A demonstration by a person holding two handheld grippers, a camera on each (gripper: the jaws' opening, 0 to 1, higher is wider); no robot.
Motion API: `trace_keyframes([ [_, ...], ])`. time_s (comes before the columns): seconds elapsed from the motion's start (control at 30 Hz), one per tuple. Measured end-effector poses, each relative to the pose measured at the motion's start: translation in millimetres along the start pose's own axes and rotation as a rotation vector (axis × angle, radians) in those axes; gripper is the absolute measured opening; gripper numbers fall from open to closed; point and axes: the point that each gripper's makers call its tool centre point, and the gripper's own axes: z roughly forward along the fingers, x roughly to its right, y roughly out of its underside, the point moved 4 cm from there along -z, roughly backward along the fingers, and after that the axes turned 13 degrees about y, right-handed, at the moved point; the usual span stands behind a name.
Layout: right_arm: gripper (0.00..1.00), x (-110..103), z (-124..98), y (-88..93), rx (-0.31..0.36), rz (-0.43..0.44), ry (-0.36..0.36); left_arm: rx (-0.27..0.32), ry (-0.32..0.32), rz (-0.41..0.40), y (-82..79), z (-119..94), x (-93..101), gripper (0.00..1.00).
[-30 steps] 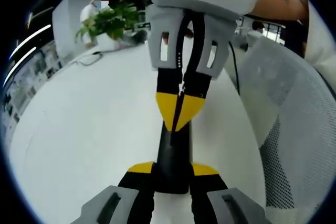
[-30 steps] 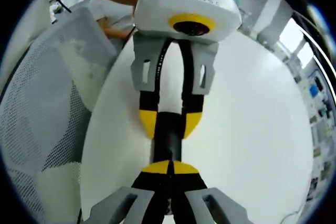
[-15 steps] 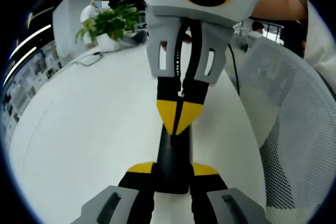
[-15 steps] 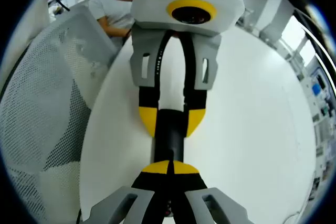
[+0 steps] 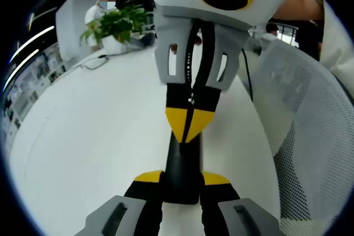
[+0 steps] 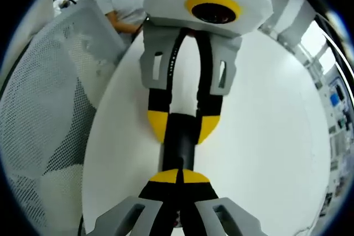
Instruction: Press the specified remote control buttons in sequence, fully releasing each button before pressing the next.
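A slim black remote control lies lengthwise between the two grippers, over a white table. My left gripper is shut on its near end, with a yellow-tipped finger on each side. My right gripper comes in from the top of the left gripper view, jaws shut, its joined yellow tips resting on the remote's upper face. In the right gripper view my right gripper shows its tips closed together over the remote, and the left gripper clamps the remote's far end. The buttons are hidden.
A white mesh chair back stands close beside the table; it also appears as the mesh chair. At the table's far side are a potted plant and a dark cable. The person's arm reaches in.
The right gripper's shut tips have edged a little further down onto the remote. The left gripper's hold on the remote is unchanged.
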Motion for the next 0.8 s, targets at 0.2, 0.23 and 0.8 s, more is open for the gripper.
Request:
trace_keyframes([
  [0.2, 0.0, 0.0, -0.4, 0.9, 0.008, 0.022, 0.003, 0.016, -0.008, -0.011, -0.7, 0.5, 0.9, 0.24],
  [0.23, 0.0, 0.0, -0.4, 1.0, 0.009, 0.024, 0.003, 0.016, -0.009, -0.01, -0.6, 0.5, 0.6, 0.24],
  [0.8, 0.0, 0.5, -1.2, 1.5, 0.02, 0.019, 0.01, 0.019, -0.01, -0.004, 0.7, 0.7, -0.3, 0.24],
])
